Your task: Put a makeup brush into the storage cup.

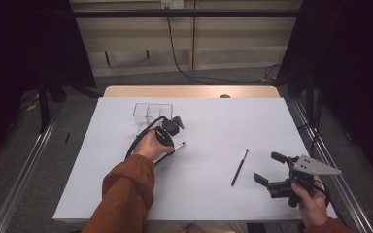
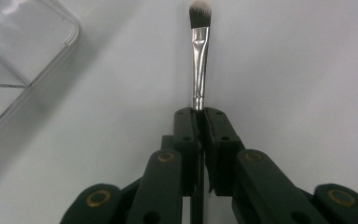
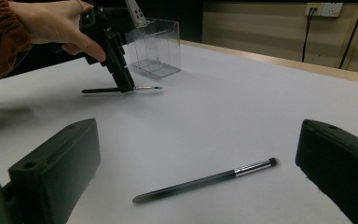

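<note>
A small makeup brush (image 2: 199,70) with a silver ferrule and a white-tipped head lies on the white table sheet (image 1: 213,121). My left gripper (image 2: 199,114) points down at it and is shut on its shaft just behind the ferrule. In the right gripper view, that left gripper (image 3: 127,86) pins the brush (image 3: 144,87) flat on the sheet. A second, longer black brush (image 1: 240,167) lies loose to the right. My right gripper (image 1: 266,167) stands open just right of it, with that brush (image 3: 205,179) on the sheet ahead of its wide-apart jaws.
A clear plastic organiser box (image 1: 152,112) with compartments stands just beyond the left gripper. The table's wooden far edge (image 1: 189,91) lies behind it. Metal rails (image 1: 24,165) run along both sides of the table.
</note>
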Tool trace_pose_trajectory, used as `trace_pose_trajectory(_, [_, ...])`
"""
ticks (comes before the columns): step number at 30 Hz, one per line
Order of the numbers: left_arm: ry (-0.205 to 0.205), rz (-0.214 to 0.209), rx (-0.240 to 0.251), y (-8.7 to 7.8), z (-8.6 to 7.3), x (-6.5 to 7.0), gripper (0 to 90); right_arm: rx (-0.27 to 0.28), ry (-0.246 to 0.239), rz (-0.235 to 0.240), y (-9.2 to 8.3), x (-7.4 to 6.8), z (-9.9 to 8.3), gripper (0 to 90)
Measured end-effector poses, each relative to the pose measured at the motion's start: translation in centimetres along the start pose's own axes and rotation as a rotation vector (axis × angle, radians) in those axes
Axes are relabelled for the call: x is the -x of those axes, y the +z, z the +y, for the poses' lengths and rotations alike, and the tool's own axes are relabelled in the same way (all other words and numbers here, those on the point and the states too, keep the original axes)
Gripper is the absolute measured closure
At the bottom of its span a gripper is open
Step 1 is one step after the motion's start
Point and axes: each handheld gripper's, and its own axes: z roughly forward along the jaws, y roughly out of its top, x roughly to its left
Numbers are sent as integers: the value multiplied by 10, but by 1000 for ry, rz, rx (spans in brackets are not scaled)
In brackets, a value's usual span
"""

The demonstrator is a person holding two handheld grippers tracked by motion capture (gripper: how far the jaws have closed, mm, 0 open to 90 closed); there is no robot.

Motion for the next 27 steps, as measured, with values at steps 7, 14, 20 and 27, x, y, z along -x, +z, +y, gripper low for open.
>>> trace_pose_trajectory(7, [-9, -8, 53, -10, -4, -1, 842, -1, 1, -3, 0, 0, 0, 0])
trace_pose_trajectory(14, [-26, -10, 132, -20, -11, -5, 842, -1, 3, -3, 0, 0, 0, 0])
trace_pose_trajectory(20, [-33, -46, 196, -25, -17, -7, 842, -3, 5, -4, 1, 0, 0, 0])
trace_pose_trajectory(27, [-37, -78, 305, -35, -25, -7, 842, 0, 6, -2, 1, 1, 0, 0])
